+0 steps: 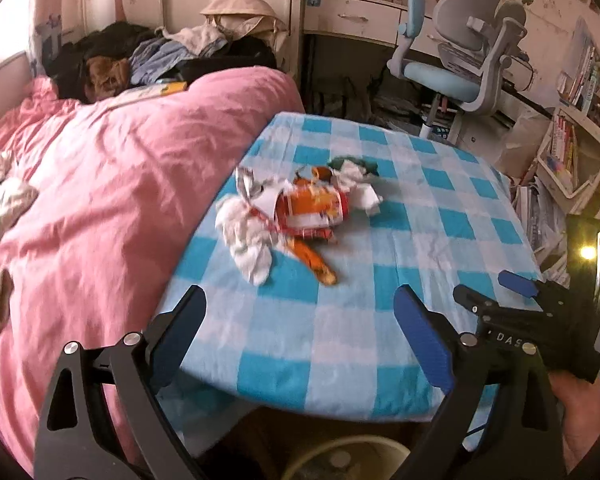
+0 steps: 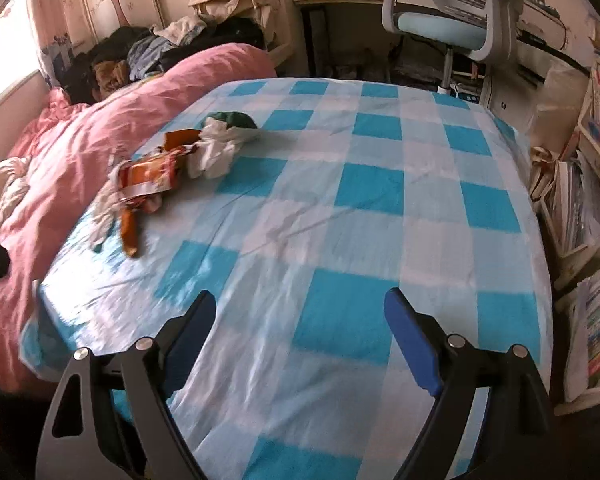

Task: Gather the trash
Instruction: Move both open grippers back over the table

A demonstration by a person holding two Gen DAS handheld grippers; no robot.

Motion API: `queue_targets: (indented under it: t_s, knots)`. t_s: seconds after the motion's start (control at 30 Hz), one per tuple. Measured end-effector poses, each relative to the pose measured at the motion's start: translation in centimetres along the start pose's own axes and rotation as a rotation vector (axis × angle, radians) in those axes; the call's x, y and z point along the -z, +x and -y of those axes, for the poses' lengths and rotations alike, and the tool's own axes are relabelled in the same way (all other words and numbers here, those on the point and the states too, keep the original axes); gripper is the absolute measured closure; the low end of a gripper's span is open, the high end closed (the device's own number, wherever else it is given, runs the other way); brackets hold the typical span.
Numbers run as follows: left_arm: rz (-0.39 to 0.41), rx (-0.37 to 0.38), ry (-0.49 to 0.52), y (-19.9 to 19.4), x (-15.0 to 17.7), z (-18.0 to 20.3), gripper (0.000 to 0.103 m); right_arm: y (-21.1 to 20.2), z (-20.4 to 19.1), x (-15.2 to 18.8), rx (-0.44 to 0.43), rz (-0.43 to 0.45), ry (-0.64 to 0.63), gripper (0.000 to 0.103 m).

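Crumpled paper and glossy foil wrappers (image 1: 300, 208) lie on creased matt cotton tablecloth (image 1: 380, 320)

A table draped in a blue-and-white checked cloth (image 1: 340, 340) sits in front of me. Just beside it on my left lies a rumpled pink duvet (image 1: 100, 184), with a heap of dark and pale clothes (image 1: 172, 52) at its far end. Beyond the table stands a blue-and-grey desk chair (image 1: 460, 52). Crowded bookshelves (image 1: 580, 120) fill the right side.
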State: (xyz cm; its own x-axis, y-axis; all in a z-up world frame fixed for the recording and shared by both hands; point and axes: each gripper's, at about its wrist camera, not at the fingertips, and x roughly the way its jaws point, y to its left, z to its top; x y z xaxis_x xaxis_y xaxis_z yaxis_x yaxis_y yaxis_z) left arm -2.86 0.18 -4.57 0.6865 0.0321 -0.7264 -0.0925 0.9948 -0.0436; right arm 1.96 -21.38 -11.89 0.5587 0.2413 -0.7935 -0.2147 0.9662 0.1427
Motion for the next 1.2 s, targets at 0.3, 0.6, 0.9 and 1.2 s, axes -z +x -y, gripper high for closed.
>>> queue_targets:
  t_s: [0.3,0.6,0.9,1.2]
  knots:
    - [-0.003,-0.012,-0.002,2.2,-2.7,0.0,0.011,2.1,0.4,-1.5,0.012,-0.01,-0.056,0.016]
    - [-0.03,0.028,-0.049,2.8,-3.5,-0.3,0.009,5.8,1.3,-3.6,0.034,-0.075,-0.118,0.006]
    - [-0.061,0.053,-0.1,2.8,-3.2,-1.5,0.008,5.7,1.3,-3.4,0.036,-0.074,-0.116,0.006]
    - [-0.09,0.058,-0.052,2.9,-1.6,-0.1,0.008,5.8,1.3,-3.4,0.036,-0.074,-0.117,0.006]
